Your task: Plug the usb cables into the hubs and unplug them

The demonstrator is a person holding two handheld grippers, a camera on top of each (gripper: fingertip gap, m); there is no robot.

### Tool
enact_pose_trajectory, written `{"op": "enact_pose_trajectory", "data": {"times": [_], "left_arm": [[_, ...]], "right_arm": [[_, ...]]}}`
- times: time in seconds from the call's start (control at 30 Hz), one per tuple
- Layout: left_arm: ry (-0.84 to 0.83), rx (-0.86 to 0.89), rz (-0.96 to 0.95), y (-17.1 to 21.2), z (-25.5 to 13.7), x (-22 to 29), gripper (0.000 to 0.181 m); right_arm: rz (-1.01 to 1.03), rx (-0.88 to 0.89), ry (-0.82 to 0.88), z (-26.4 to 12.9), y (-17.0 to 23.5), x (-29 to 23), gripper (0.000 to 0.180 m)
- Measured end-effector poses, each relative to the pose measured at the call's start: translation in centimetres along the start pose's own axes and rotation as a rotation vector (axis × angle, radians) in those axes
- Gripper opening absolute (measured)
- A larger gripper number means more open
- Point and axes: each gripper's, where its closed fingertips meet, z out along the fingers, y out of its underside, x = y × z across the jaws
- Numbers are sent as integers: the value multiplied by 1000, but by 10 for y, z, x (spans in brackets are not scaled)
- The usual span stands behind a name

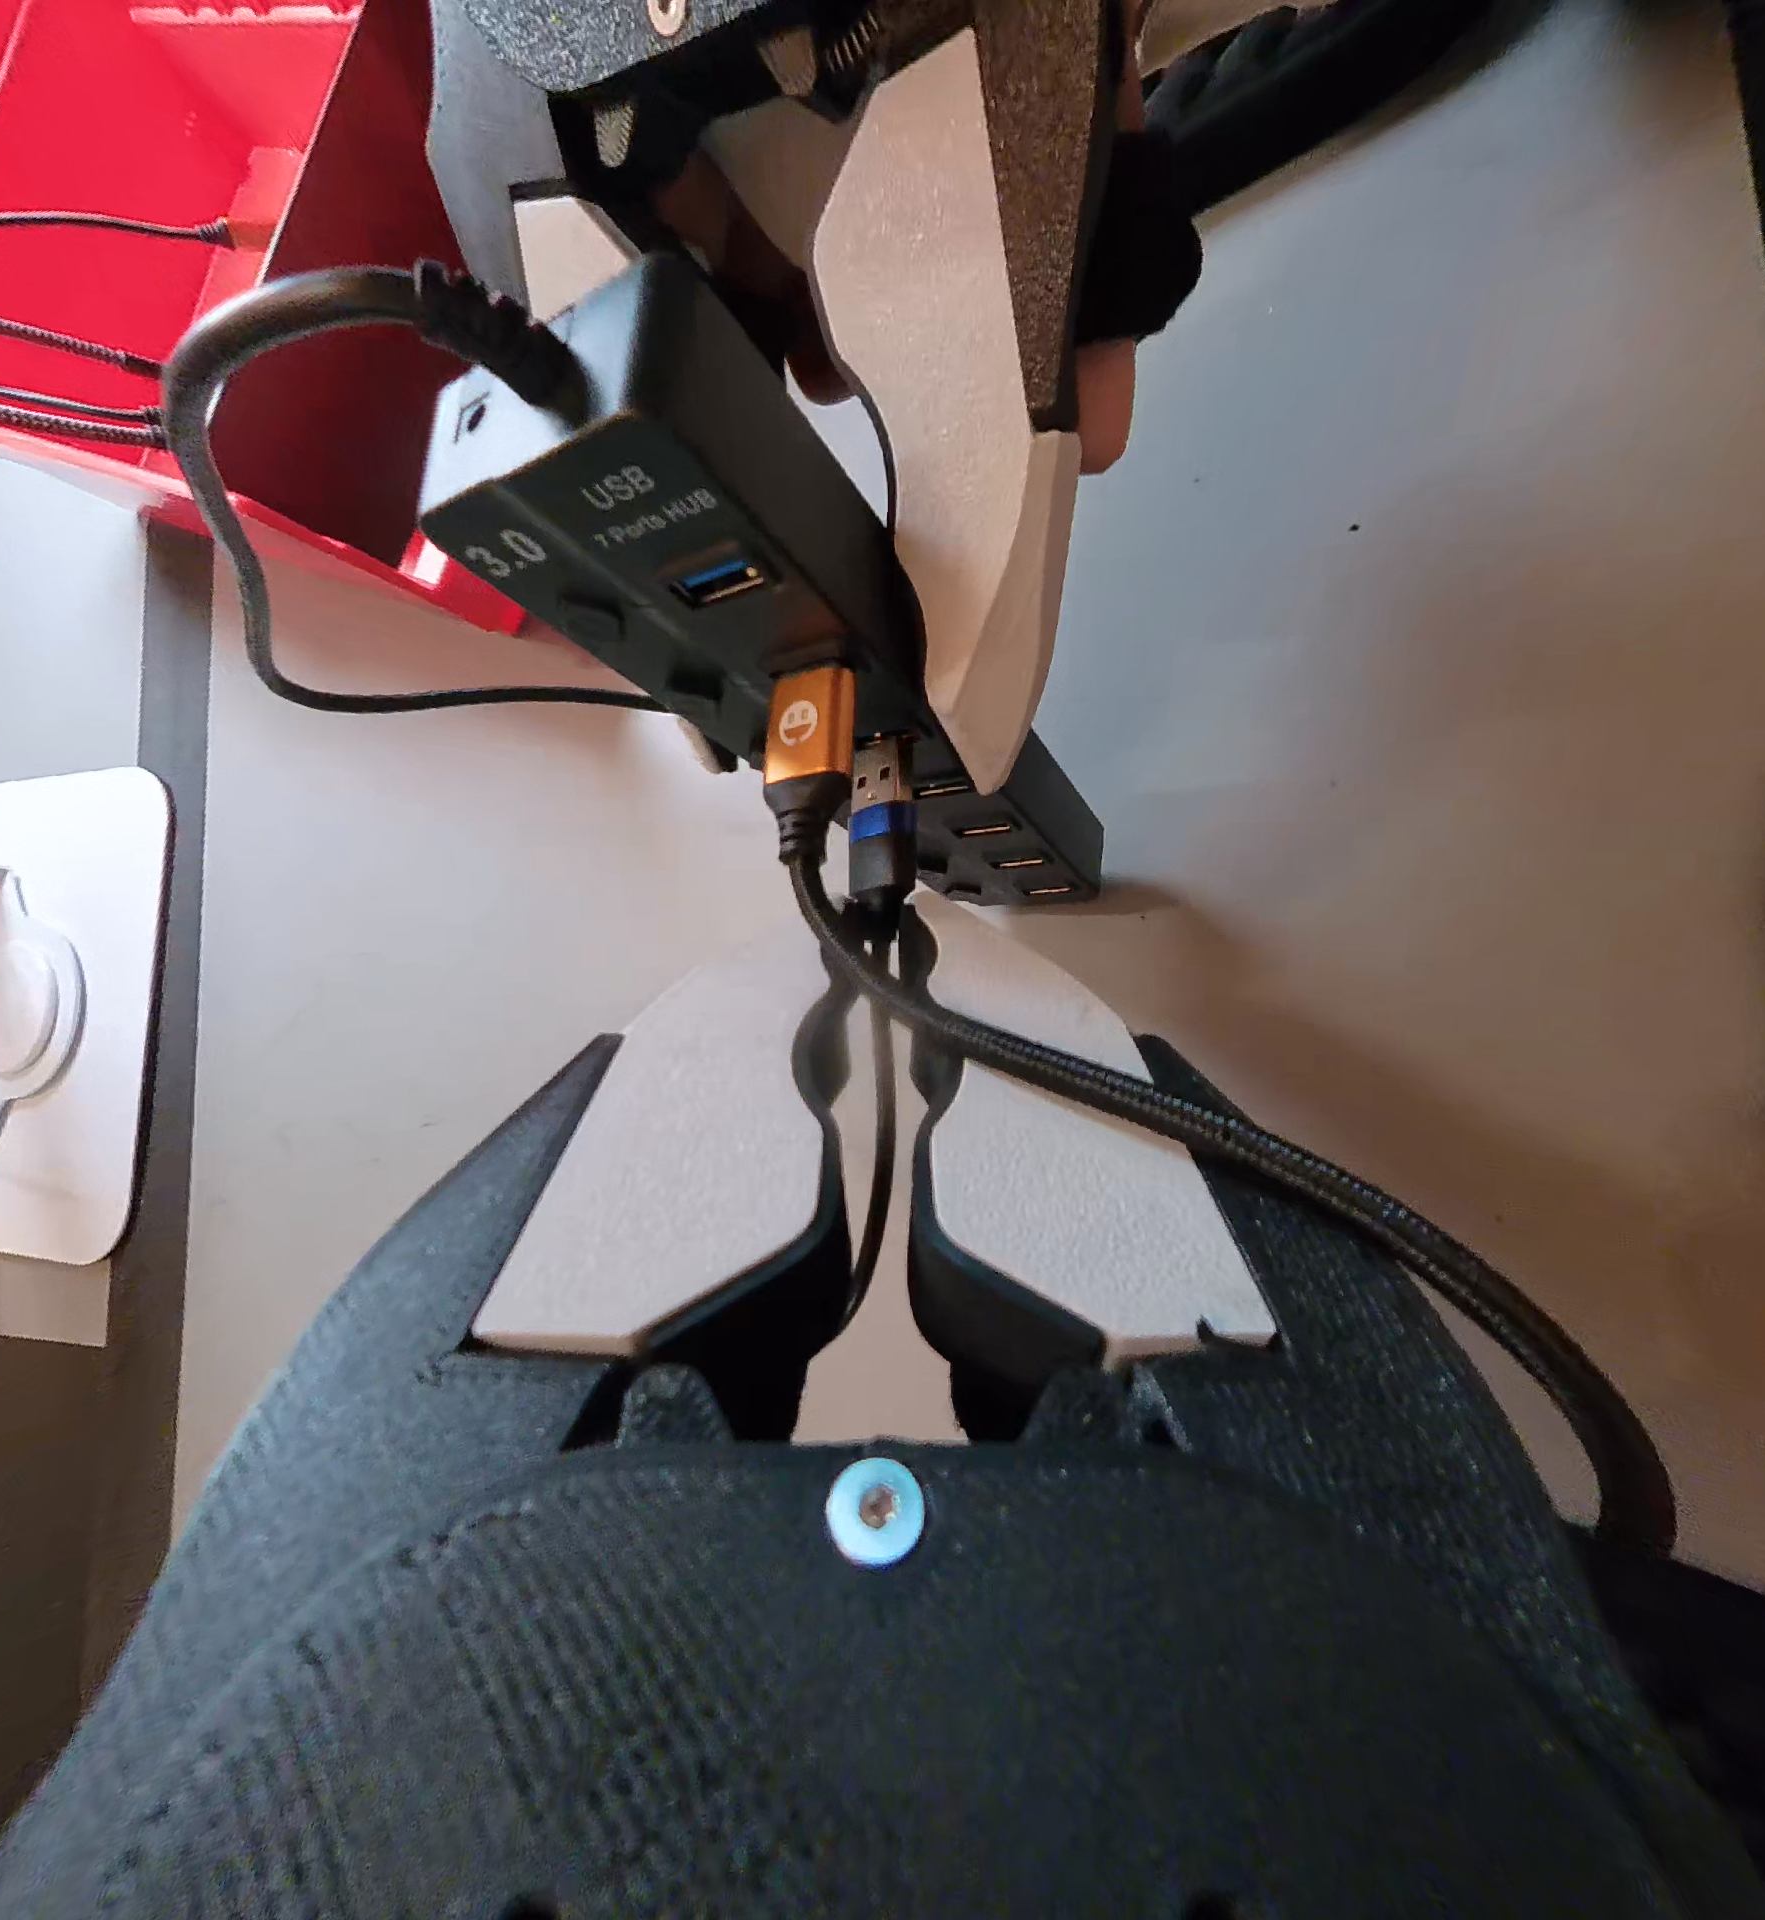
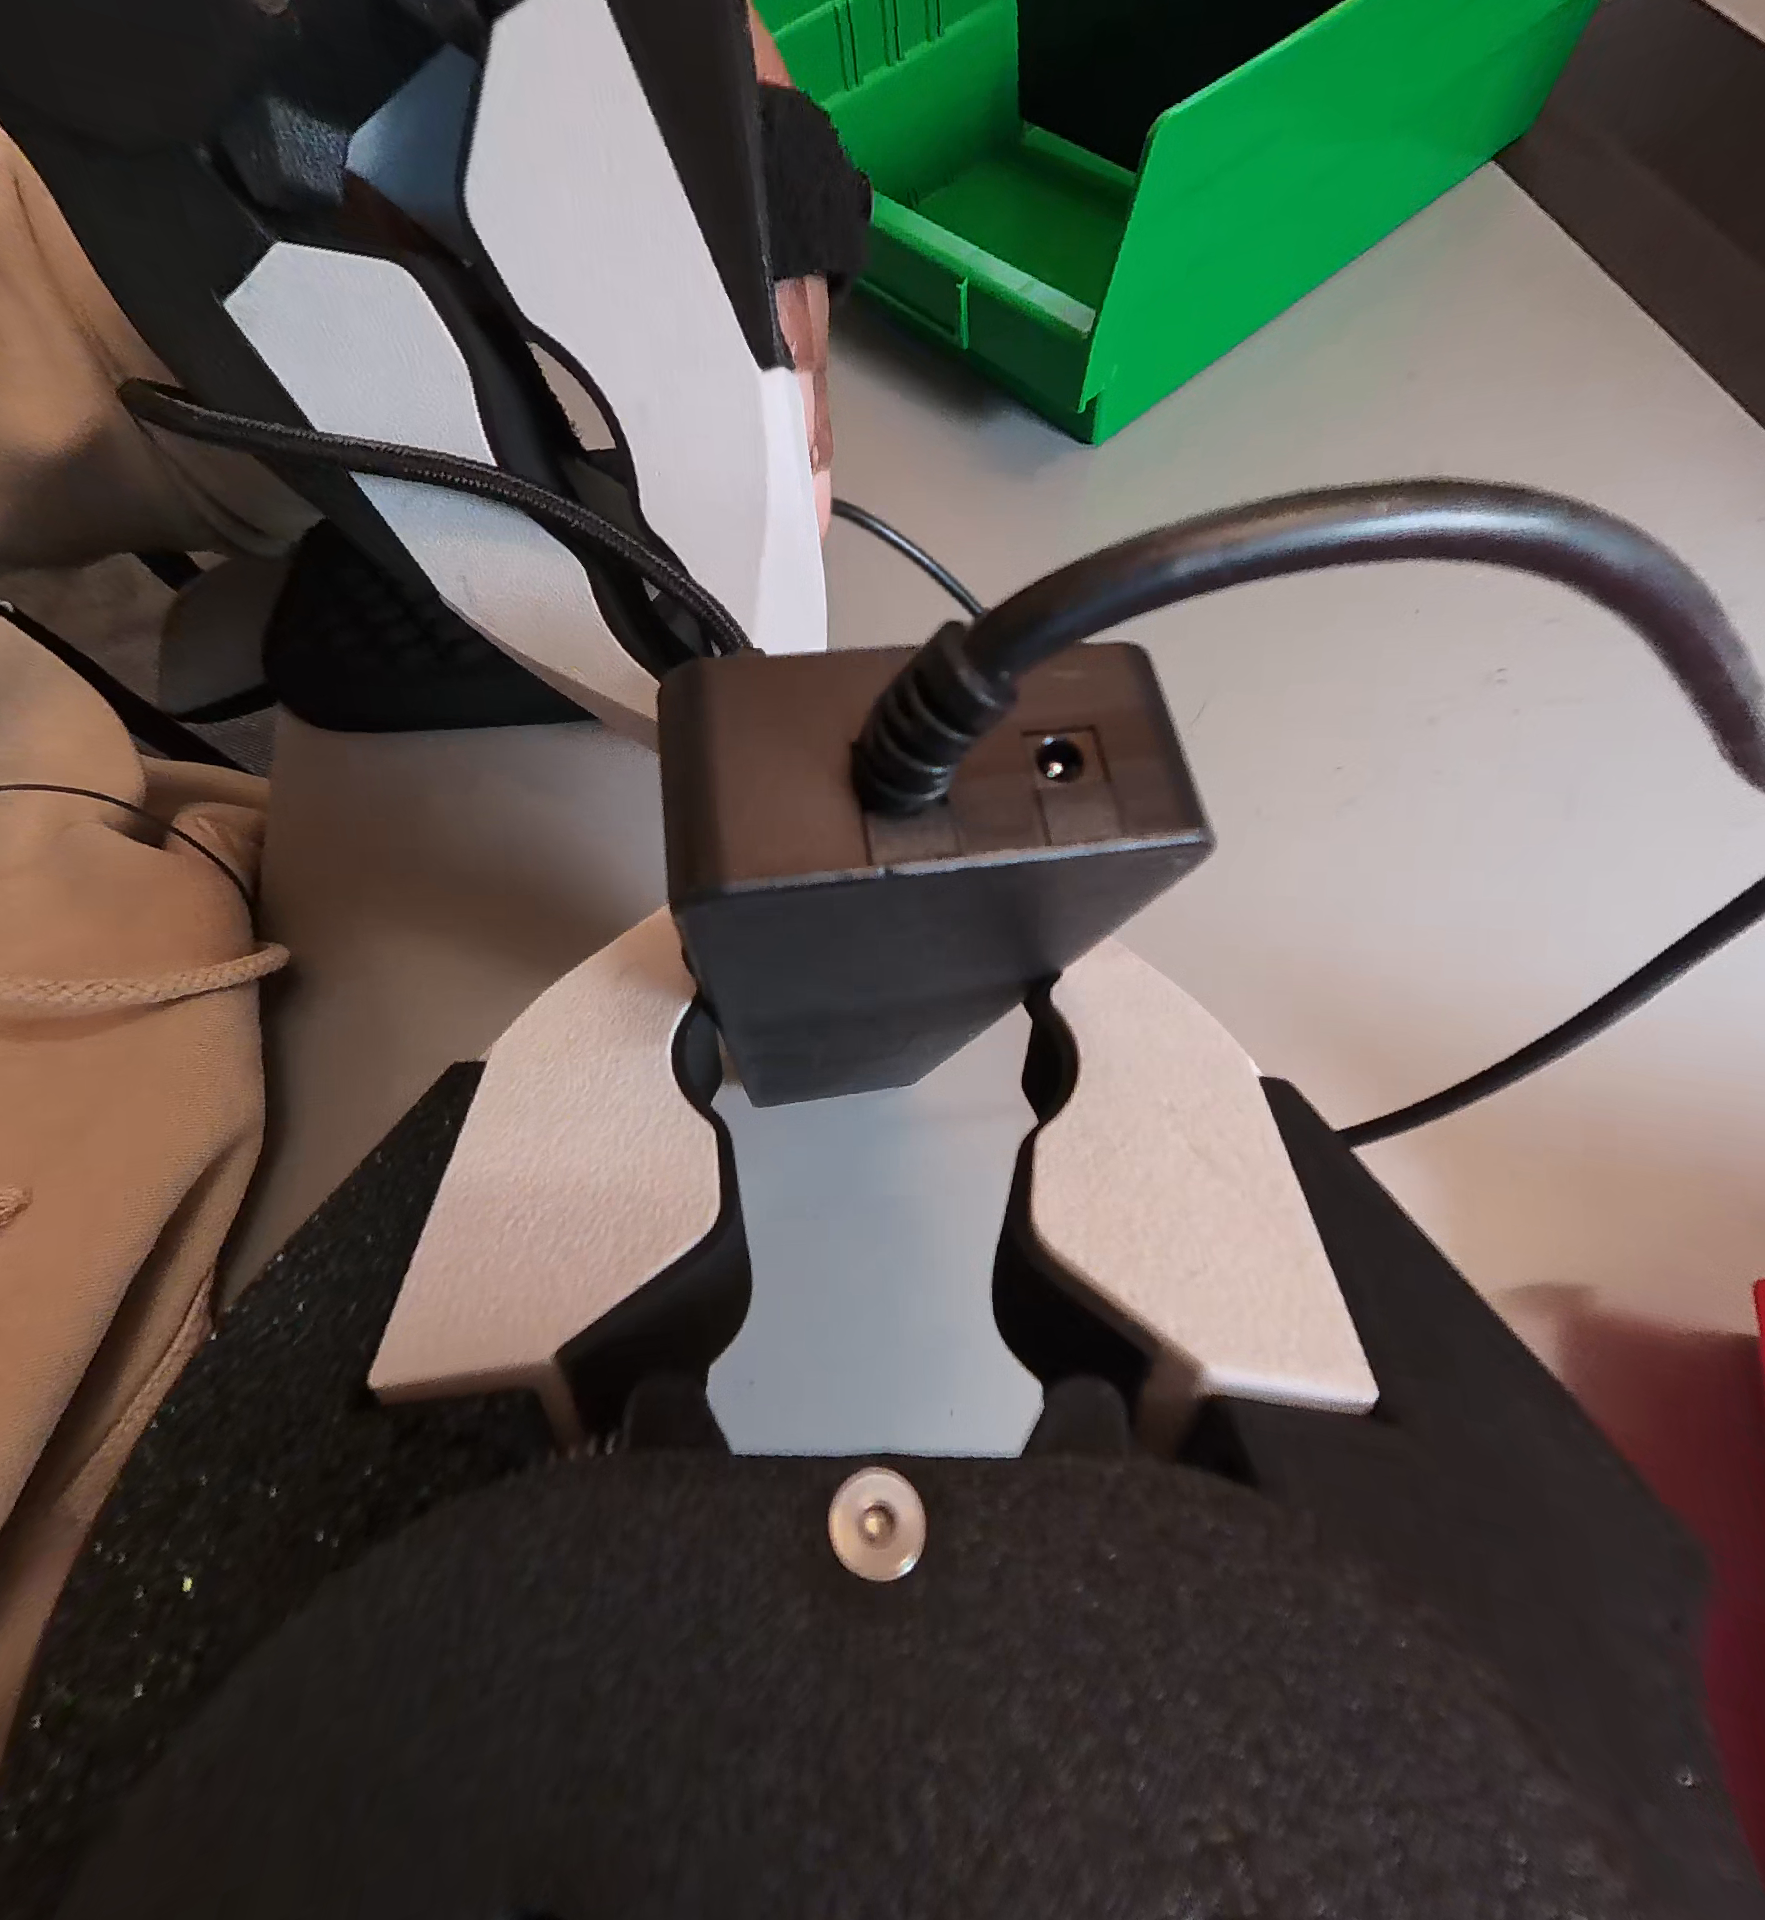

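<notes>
R hand-held gripper (image 2: 873, 1023) clamps hub (image 2: 919, 852), blue plug (image 1: 876, 831) unseated

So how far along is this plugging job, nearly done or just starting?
Partway, by the look of it. Done: the orange plug sits in the black hub. In hand: the right gripper clamps the hub, while the left gripper pinches the blue-banded plug, its metal tip at a port but not seated. Left: several ports are still empty, and unplugging comes after.
</notes>
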Motion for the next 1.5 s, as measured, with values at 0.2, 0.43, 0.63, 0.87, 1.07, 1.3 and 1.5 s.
{"op": "enact_pose_trajectory", "data": {"times": [0.2,0.43,0.63,0.87,1.07,1.3,1.5], "left_arm": [[8,93,-13,-9,-5,-1,7],[-6,302,100,-35,-20,6,6],[-30,451,267,-47,-31,18,6],[-68,544,365,-50,-34,23,6],[-78,601,511,-51,-39,39,6],[-39,673,555,-41,-38,50,6],[-38,707,535,-46,-35,50,6]], "right_arm": [[24,24,-21,0,2,-1,57],[98,141,-173,-8,-6,-12,57],[160,226,-369,-13,-12,-28,56],[164,263,-482,-16,-13,-39,56],[129,222,-531,-13,-11,-52,56],[48,151,-492,-9,-5,-63,56],[12,151,-452,-14,-6,-65,56]]}}
